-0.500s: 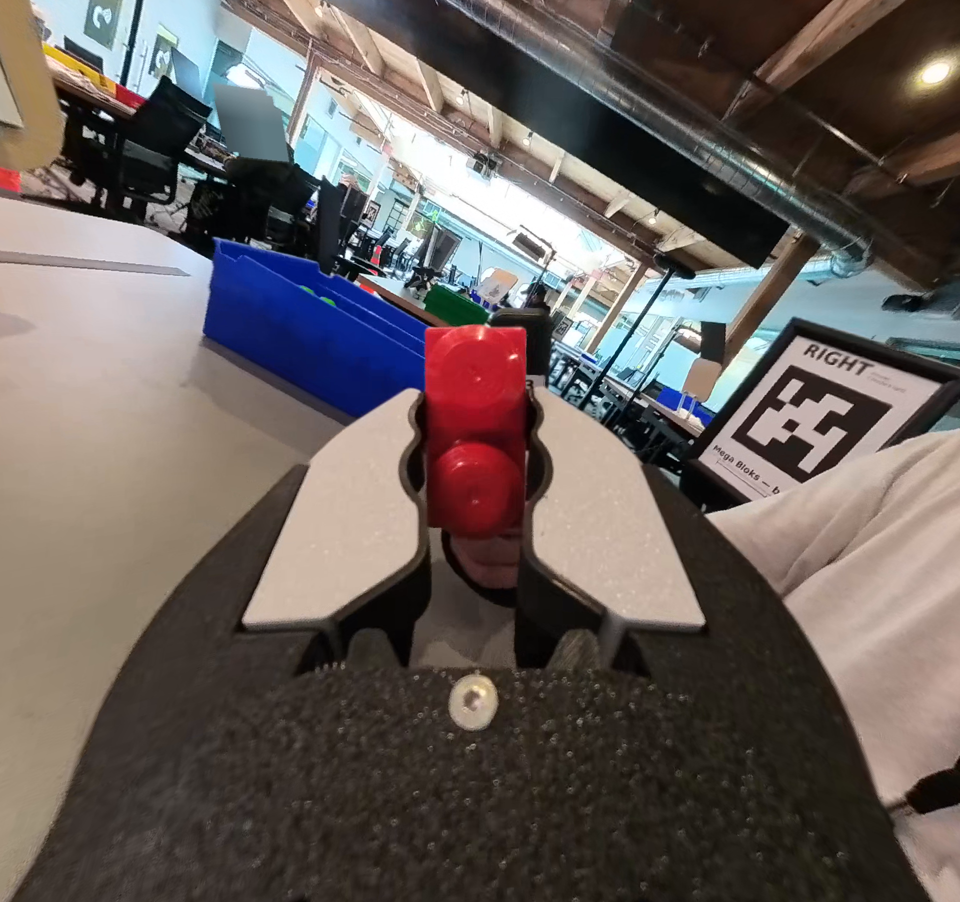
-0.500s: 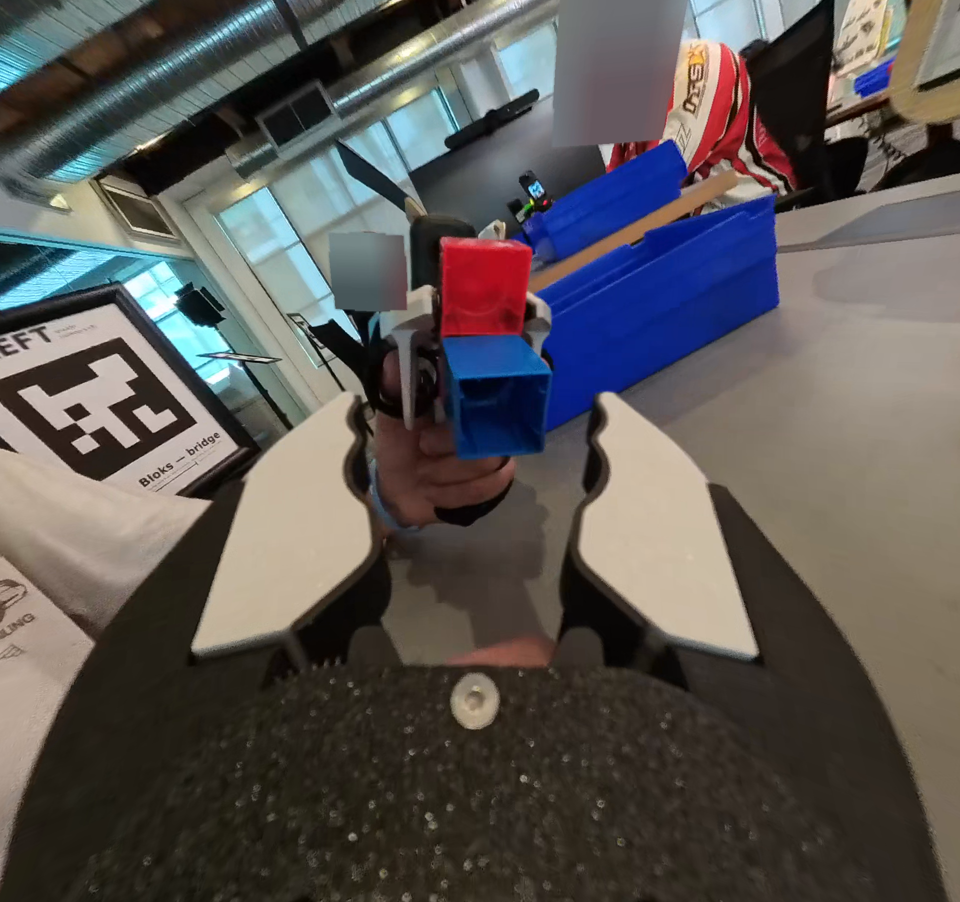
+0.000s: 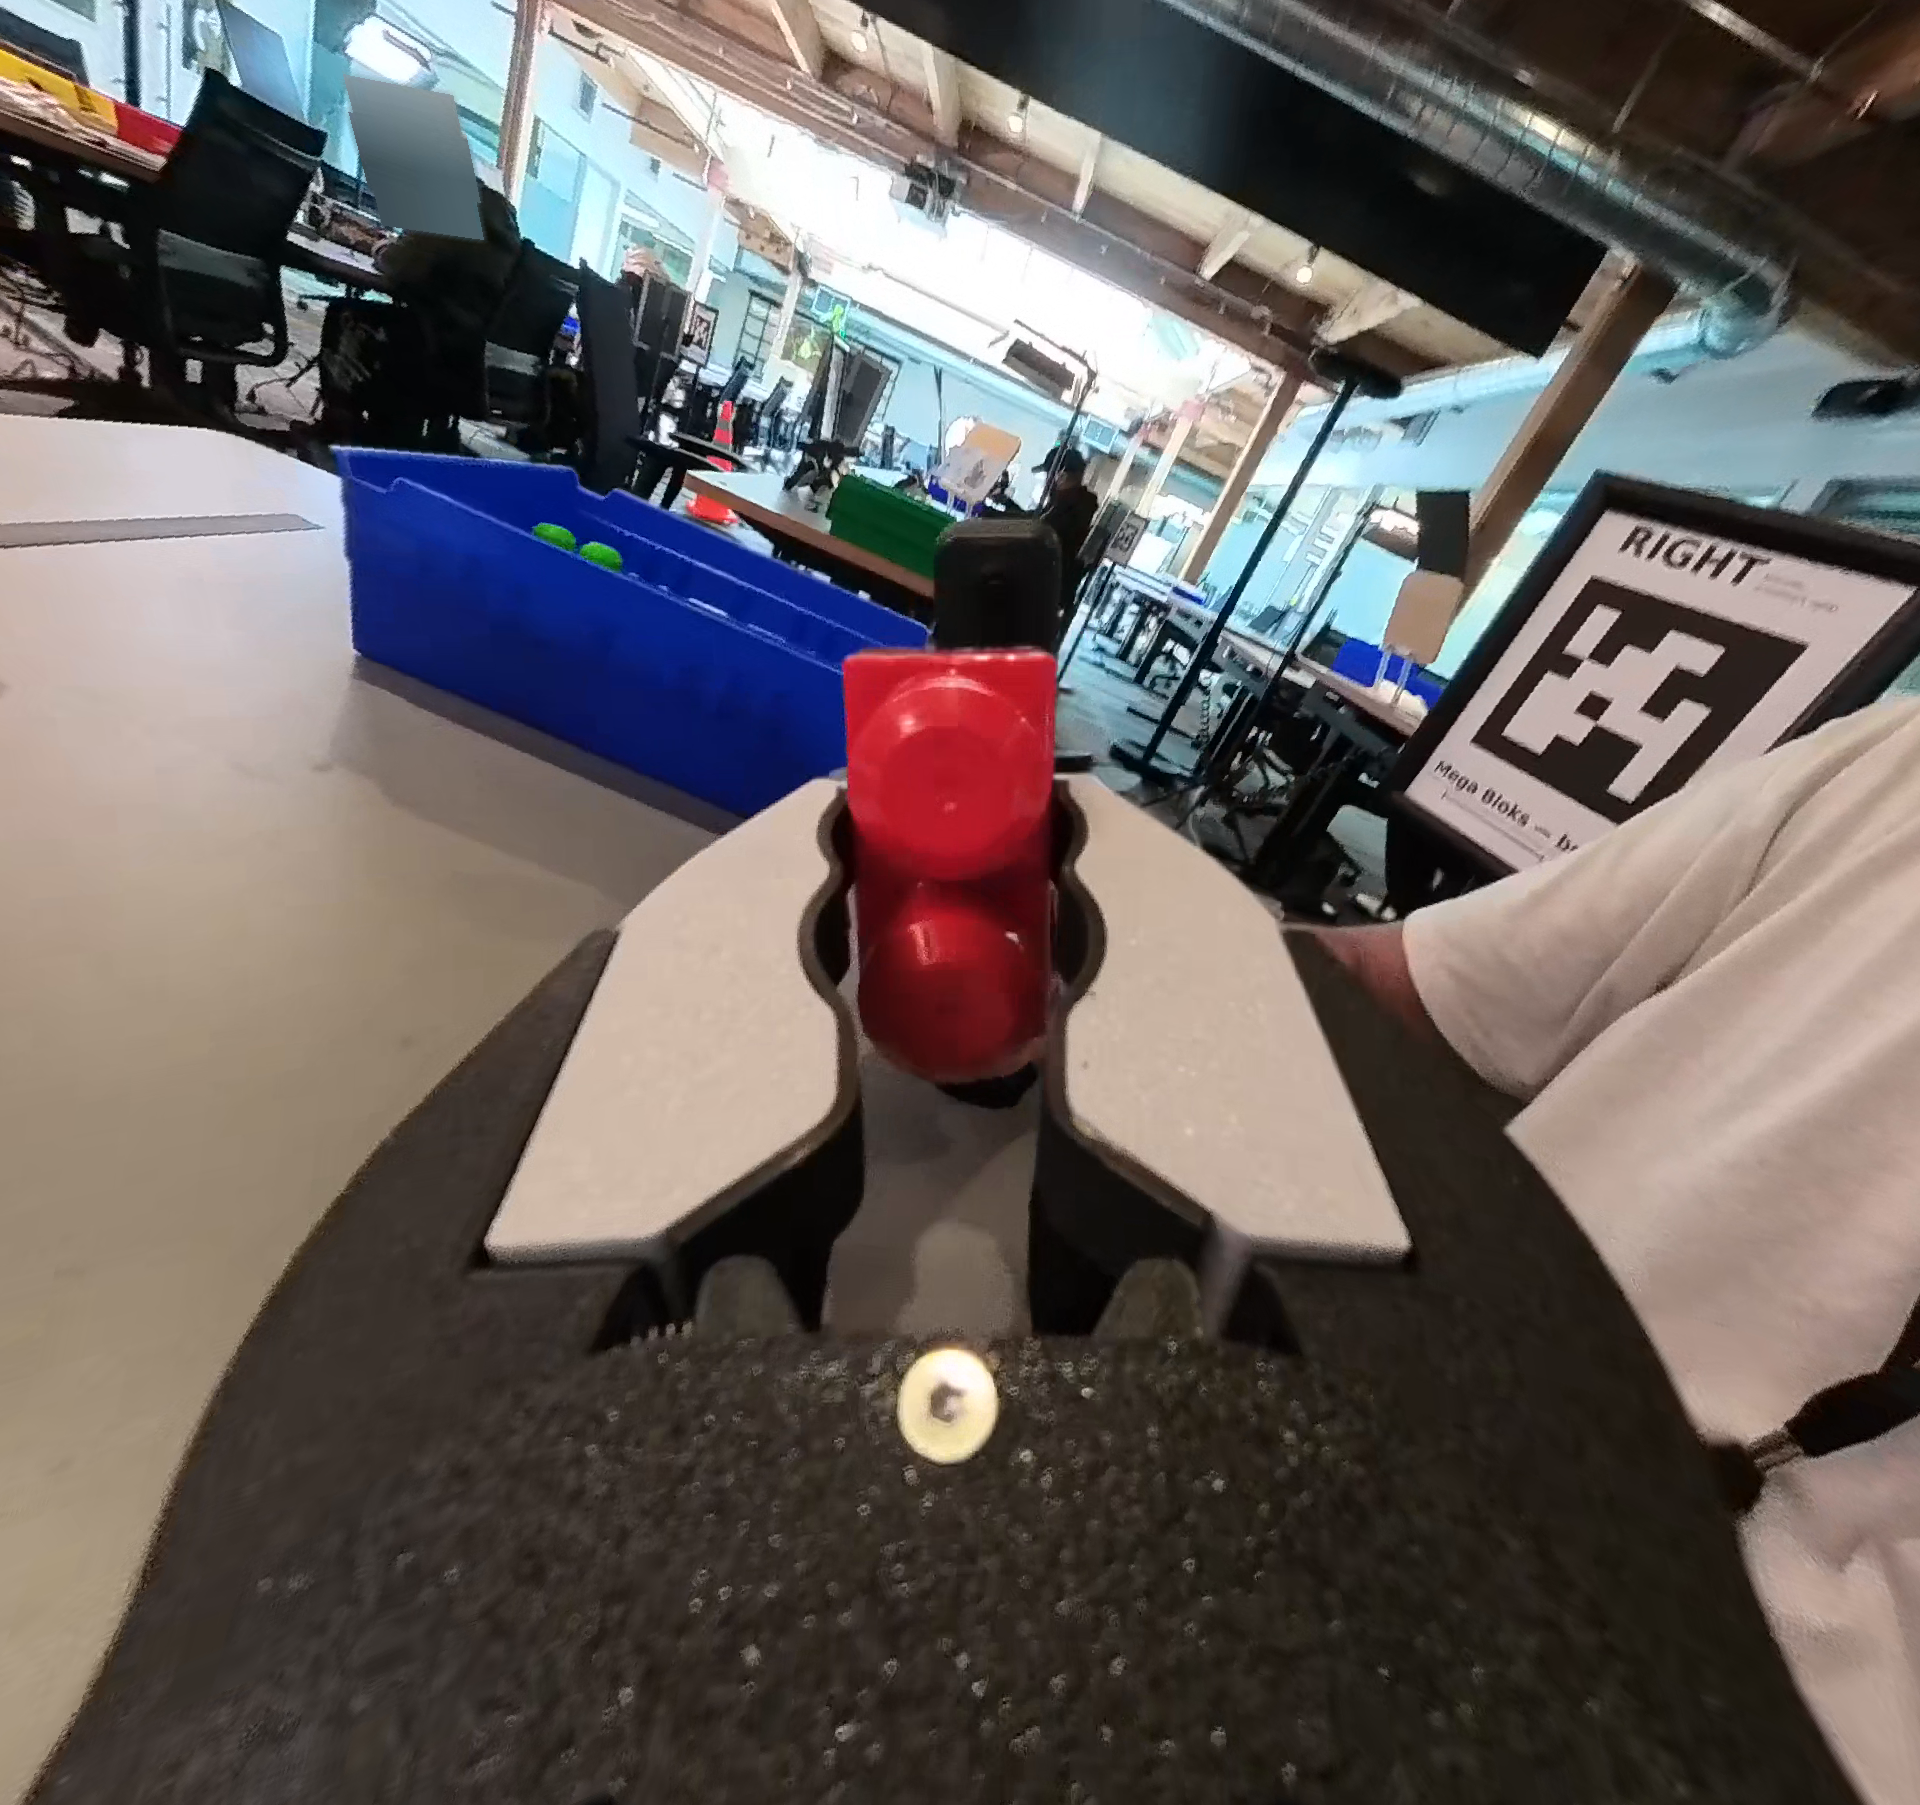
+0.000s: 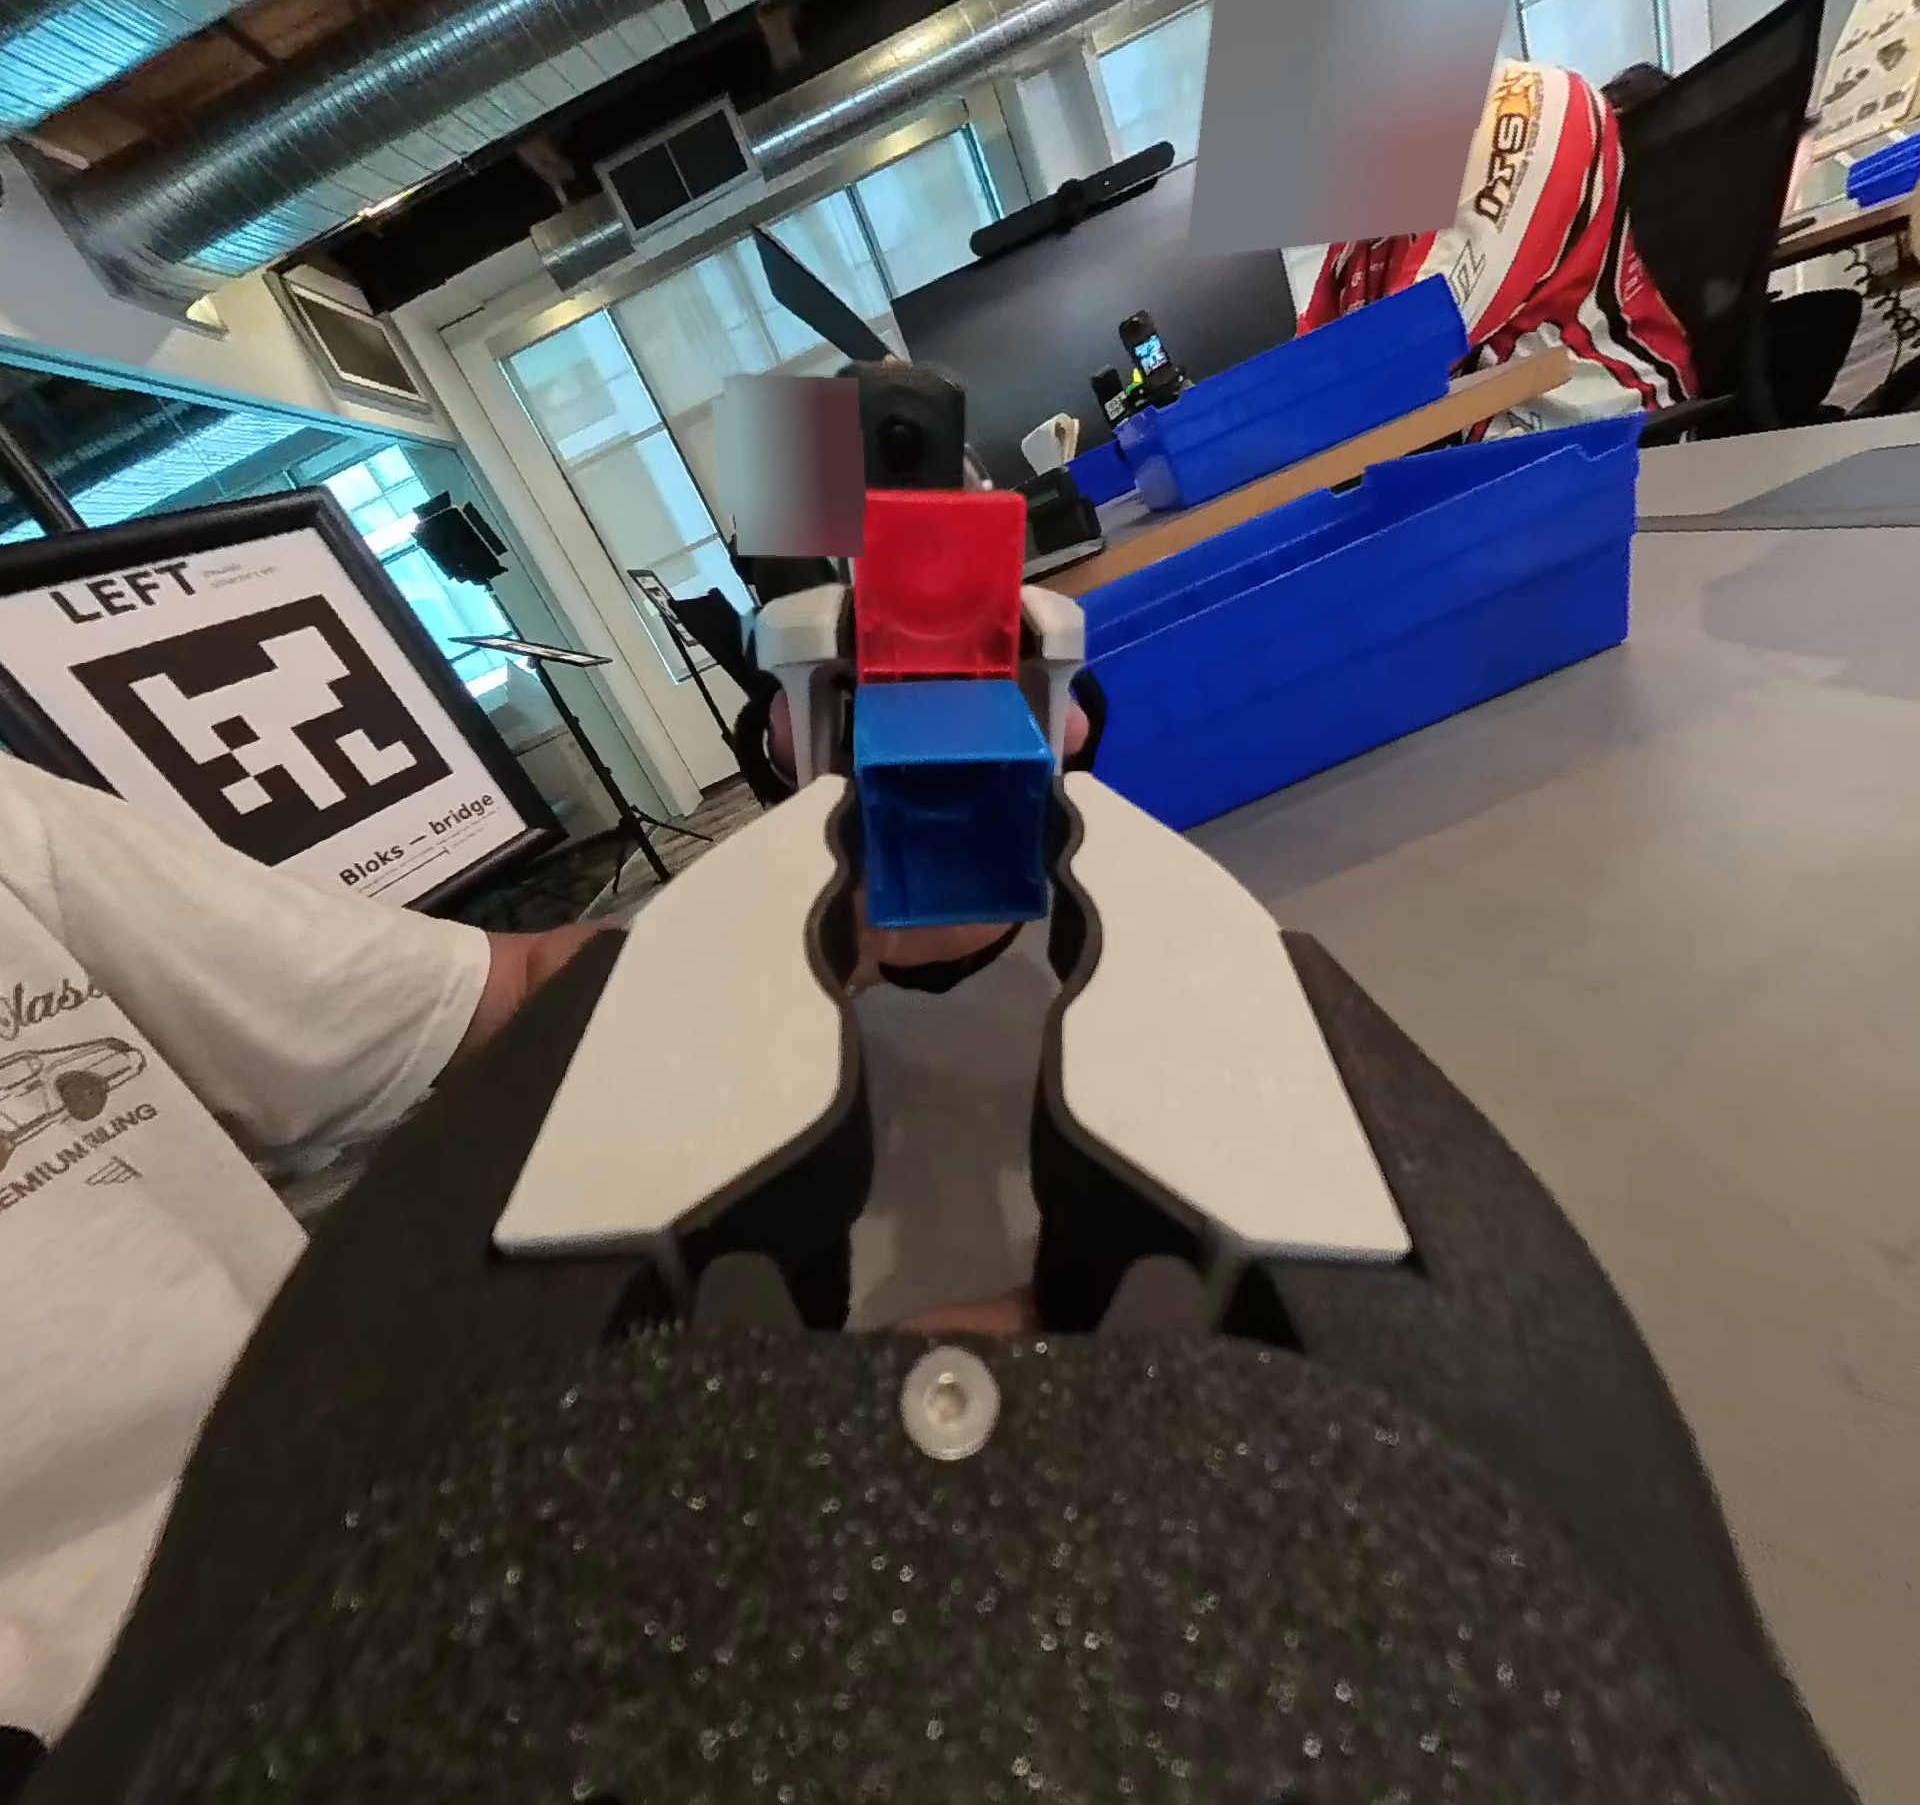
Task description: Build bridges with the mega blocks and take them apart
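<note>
While the grey bench (image 3: pixel 208 924) lies bare up to the blue plastic bin (image 3: pixel 582 654), the left gripper (image 3: pixel 951 882) clamps the two-stud red plastic block (image 3: pixel 945 862) mid-air; the right gripper (image 4: pixel 951 851) pinches the hollow blue plastic block (image 4: pixel 951 820) attached beneath.

A red block (image 3: pixel 945 862), studs facing the left camera, sits joined to a blue block (image 4: pixel 951 820), both held above the bench (image 3: pixel 208 872), near the blue bin (image 3: pixel 582 633).

Open grey table (image 3: pixel 208 924) is being left passable on the left; blue bin (image 3: pixel 582 633) and framed sign (image 3: pixel 1662 695) are blocking ahead.
</note>
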